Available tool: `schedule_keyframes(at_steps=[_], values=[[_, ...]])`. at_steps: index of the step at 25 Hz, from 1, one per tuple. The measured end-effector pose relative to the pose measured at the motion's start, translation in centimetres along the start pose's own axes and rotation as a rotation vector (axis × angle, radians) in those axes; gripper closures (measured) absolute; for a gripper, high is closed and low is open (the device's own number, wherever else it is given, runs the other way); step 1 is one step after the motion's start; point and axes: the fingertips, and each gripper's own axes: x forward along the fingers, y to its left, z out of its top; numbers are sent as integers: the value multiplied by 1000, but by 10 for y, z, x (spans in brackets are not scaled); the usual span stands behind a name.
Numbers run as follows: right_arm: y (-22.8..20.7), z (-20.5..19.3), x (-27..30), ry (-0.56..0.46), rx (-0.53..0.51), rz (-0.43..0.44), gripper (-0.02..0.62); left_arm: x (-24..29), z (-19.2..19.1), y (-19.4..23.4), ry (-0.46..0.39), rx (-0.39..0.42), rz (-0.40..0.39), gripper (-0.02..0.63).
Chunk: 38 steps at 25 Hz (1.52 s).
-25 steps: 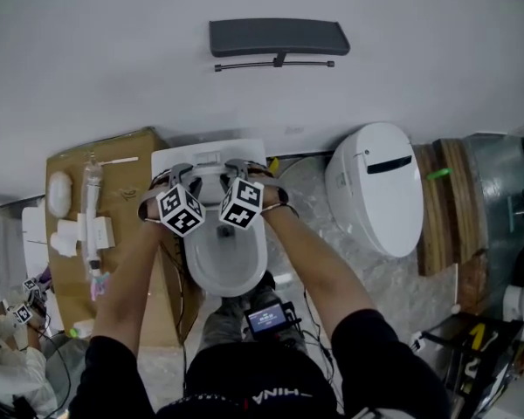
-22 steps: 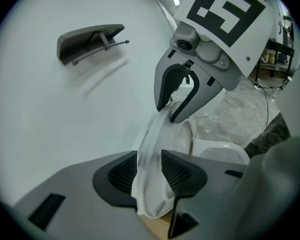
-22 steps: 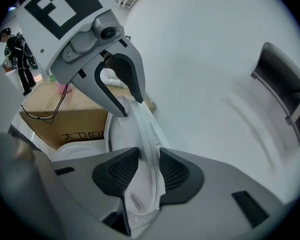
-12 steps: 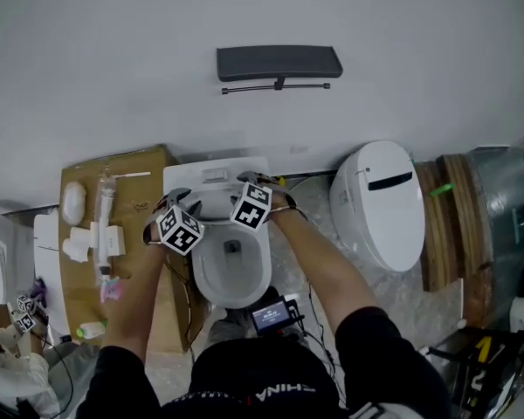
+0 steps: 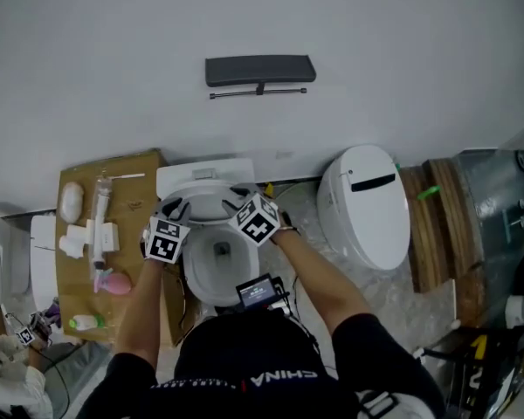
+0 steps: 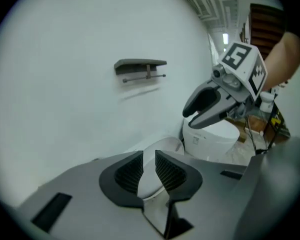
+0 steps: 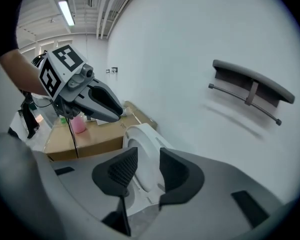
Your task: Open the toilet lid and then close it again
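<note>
Two grippers work at the raised toilet lid [image 5: 211,199], which shows in the head view as a white curved band just left of the frame's centre, in front of the cistern [image 5: 205,171] and above the open bowl [image 5: 220,273]. The left gripper [image 5: 176,206] sits at the band's left end and the right gripper [image 5: 241,197] at its right end, each marker cube just below its jaws.

In the left gripper view the lid [image 6: 151,179] is seen edge-on. Its thin white rim runs straight down between the two ribbed pads at lower centre. The jaws have just been closing and now stand only narrowly apart, and the pads meet the rim on both sides, so this gripper has hold of the lid. The right gripper [image 6: 191,115] juts in from the right of that frame, jaws parted.

In the right gripper view the lid [image 7: 140,149] stands tilted, showing its inner face, and its lower part falls between the pads. These jaws have also just been closing, but they are about half open, wider than the left pair. They stand either side of the lid without plainly clamping it. The left gripper [image 7: 121,113] reaches in from the left of that frame.

Around the toilet in the head view, a cardboard box [image 5: 135,182] with small items is at the left, a second white toilet [image 5: 367,208] at the right, and a dark wall shelf [image 5: 260,68] near top centre.
</note>
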Motion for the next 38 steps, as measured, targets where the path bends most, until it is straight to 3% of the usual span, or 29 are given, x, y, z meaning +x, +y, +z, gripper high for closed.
schedule_keyframes(at_steps=[3,8,14,29,38], values=[[9,0,-22,-43,21,-20,507,-20,13,-19,-67,-66,-7,543],[19,5,-38,-100,56,-5,545,-37,17,-45,-132,-56,-38,575],[28,0,-45,-106,109,22,574,-43,23,-70,-202,-99,-103,595],[34,-19,-61,-118,117,58,578,-48,16,-99,-153,-91,-101,595],[61,-30,-64,-136,138,111,578,-75,-16,-128,-123,-163,-77,595]])
